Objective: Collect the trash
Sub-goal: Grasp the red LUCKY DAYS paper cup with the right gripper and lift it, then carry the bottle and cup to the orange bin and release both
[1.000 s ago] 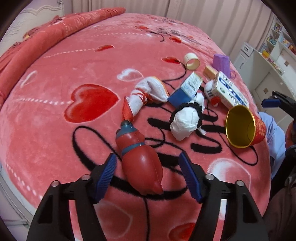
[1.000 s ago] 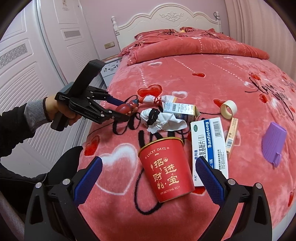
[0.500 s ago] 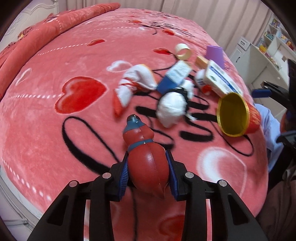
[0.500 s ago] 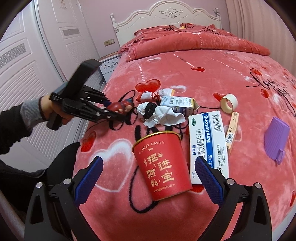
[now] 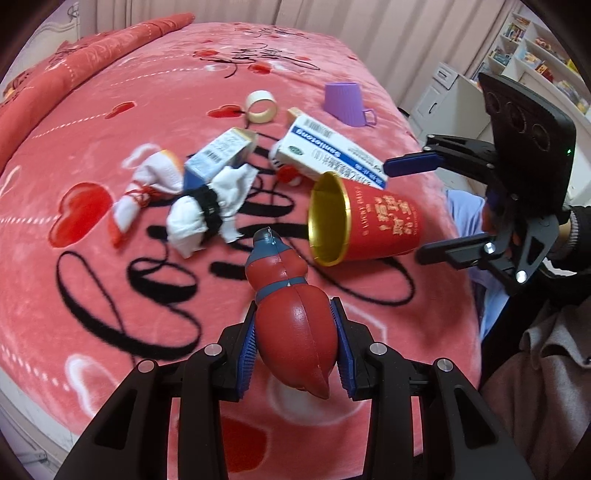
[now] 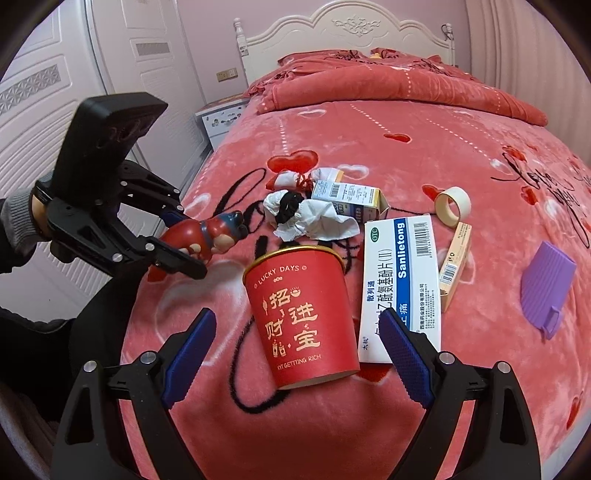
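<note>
- A bedroom with pale pink walls, white panelled doors (image 6: 55,110), a carved white headboard (image 6: 347,33) and pleated curtains (image 5: 295,14); white shelves (image 5: 535,55) with small coloured things stand beyond the bed's far side.
- The bed is covered by a plush coral-red blanket (image 6: 424,147) printed with red hearts and black looping script; a folded red quilt (image 6: 369,85) lies by the headboard.
- Litter lies in a loose cluster on the blanket: a red paper cup with gold lettering (image 6: 299,314) on its side, a white-and-blue medicine box (image 6: 400,280) touching it, a crumpled white tissue with a black band (image 6: 306,218), a smaller blue-and-white carton (image 6: 347,195), a knotted white-and-red wrapper (image 6: 299,179), a slim beige box (image 6: 456,258), a cream tape roll (image 6: 452,205) and a ribbed purple plastic cup (image 6: 546,288) set apart.
- The left gripper (image 5: 295,347) is clamped on a glossy red-and-blue squeeze toy figure (image 5: 291,317), lifted clear of the blanket near the cup's gold mouth.
- The right gripper (image 6: 295,358) straddles the red cup, its jaws wide but closing, the blue pads apart from the cup's wall.
</note>
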`<state>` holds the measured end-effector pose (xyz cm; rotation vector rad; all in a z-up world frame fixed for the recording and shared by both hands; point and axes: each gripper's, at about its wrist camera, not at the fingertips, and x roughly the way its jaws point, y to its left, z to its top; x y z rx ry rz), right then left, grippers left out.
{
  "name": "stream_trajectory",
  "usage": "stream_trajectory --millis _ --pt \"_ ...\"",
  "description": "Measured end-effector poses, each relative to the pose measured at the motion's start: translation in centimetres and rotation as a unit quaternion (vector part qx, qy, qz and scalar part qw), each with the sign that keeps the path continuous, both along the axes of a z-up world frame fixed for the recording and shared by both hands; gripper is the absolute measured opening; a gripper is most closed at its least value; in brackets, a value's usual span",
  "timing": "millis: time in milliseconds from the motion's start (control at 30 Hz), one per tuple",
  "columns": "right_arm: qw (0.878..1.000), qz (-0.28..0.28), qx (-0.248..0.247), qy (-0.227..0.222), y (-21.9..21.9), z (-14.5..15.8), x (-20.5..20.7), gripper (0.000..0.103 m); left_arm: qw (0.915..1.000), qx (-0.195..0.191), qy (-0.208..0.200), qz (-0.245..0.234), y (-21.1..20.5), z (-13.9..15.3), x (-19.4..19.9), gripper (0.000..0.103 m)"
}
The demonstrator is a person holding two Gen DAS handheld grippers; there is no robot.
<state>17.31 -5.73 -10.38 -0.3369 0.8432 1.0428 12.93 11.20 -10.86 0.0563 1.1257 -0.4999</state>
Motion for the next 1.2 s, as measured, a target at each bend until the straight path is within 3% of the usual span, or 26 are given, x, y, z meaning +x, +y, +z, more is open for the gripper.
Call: stream_trajectory --millis 100,267,467,867,1200 --pt "1.0 0.006 0.0 -0.001 0.3 -0.1 0.2 0.087 1.0 0.001 0.002 -0.007 -0.6 -0.2 0.2 0.039" --pt "0.999 0.021 -0.03 0.009 1.5 -1.6 0.8 0.067 0.9999 0.003 0.012 -0.006 -0.4 -0.8 0.0 0.039" --pt "0.999 0.021 -0.04 0.017 1.8 -2.4 1.1 0.057 0.9997 0.001 0.023 -0.002 -0.3 -1.7 0.0 0.039" --pt "1.0 0.022 -0.002 0.008 -0.8 1.1 -1.7 0.054 1.0 -0.001 0.003 0.0 -2.3 0.9 -1.9 0.039" --pt "1.0 -0.01 0.027 -0.012 -8.4 4.9 -6.9 0.054 0.9985 0.01 -0.025 -0.047 -8.5 4.1 -5.1 0.039"
